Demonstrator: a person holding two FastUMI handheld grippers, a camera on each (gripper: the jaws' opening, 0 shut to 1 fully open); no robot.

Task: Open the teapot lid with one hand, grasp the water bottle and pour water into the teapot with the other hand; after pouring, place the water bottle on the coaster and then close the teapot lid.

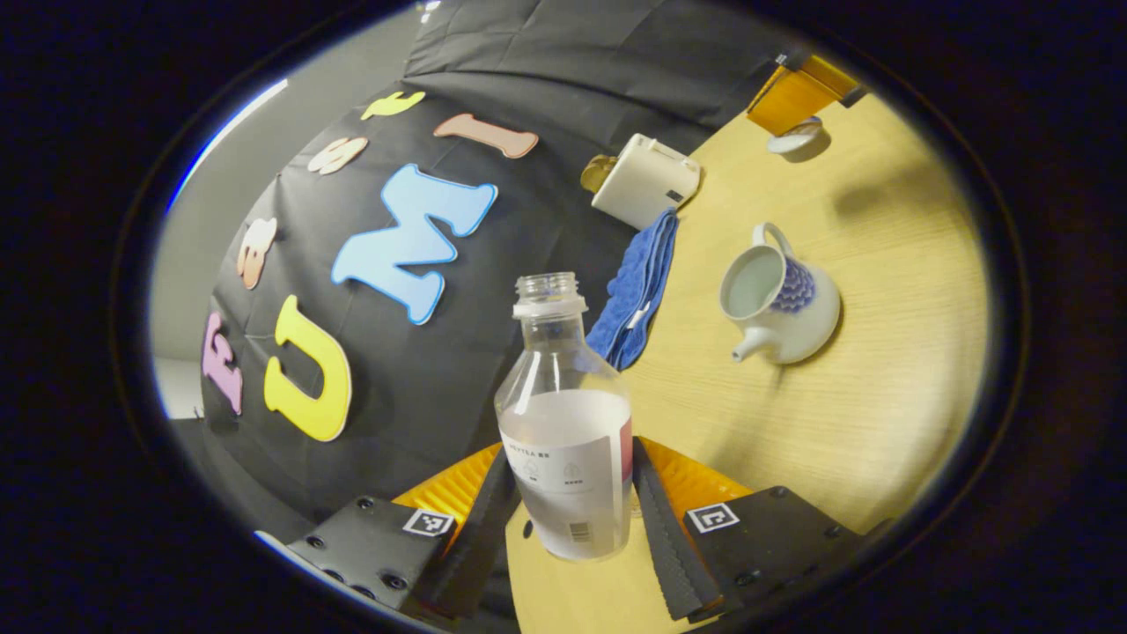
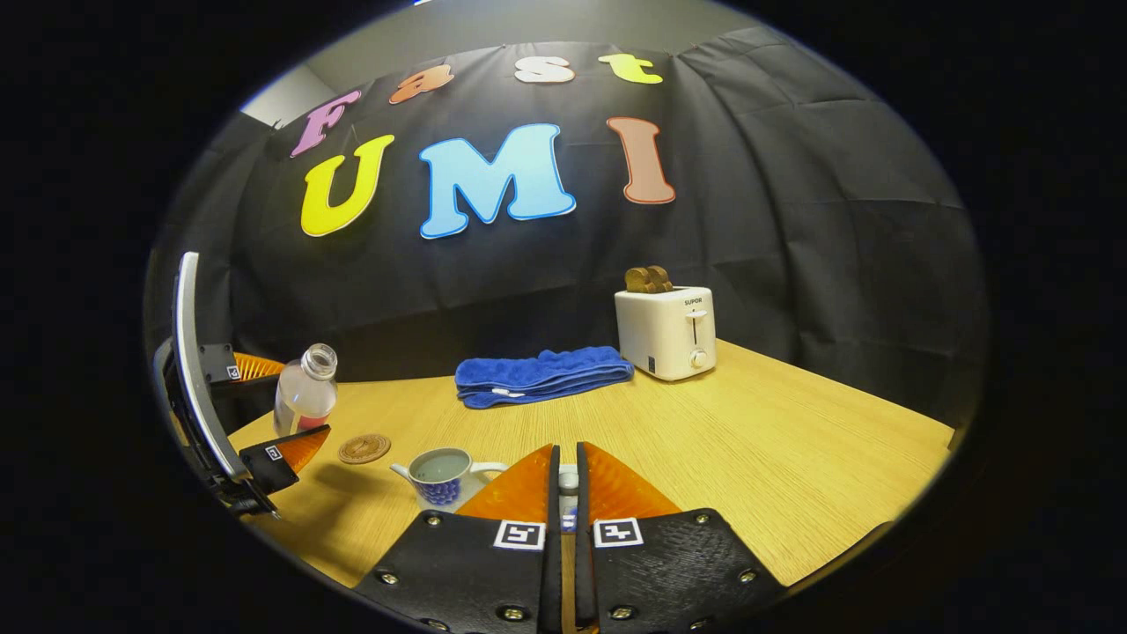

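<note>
We hold the water bottle (image 1: 568,423) in the left gripper (image 1: 570,502), both fingers pressed against its labelled lower half near the bottom centre of the left gripper view. We judge the grip sits low on the body so the open neck is free to swing toward the teapot (image 1: 779,299), which stands at centre right of that view on the table (image 1: 880,423), well apart from the bottle. The bottle has no cap, and its long axis runs up the frame toward the mouth, leaning slightly left. In the right gripper view the bottle (image 2: 304,392) stands near upright at the left edge, held above the table, with water partway up.

The teapot's mouth is uncovered and we see pale liquid or glaze inside; its spout points toward the lower left of the left gripper view, its handle toward the top. In the right gripper view the teapot (image 2: 445,475) sits just left of the right gripper (image 2: 568,493), whose fingers are drawn close on a small pale piece, probably the lid (image 2: 569,482), kept clear of the pot, we judge, so pouring is unobstructed. We cannot tell whether both fingers press it.

The coaster (image 2: 364,448) lies flat on the table between bottle and teapot at lower left, waiting for the bottle.
</note>
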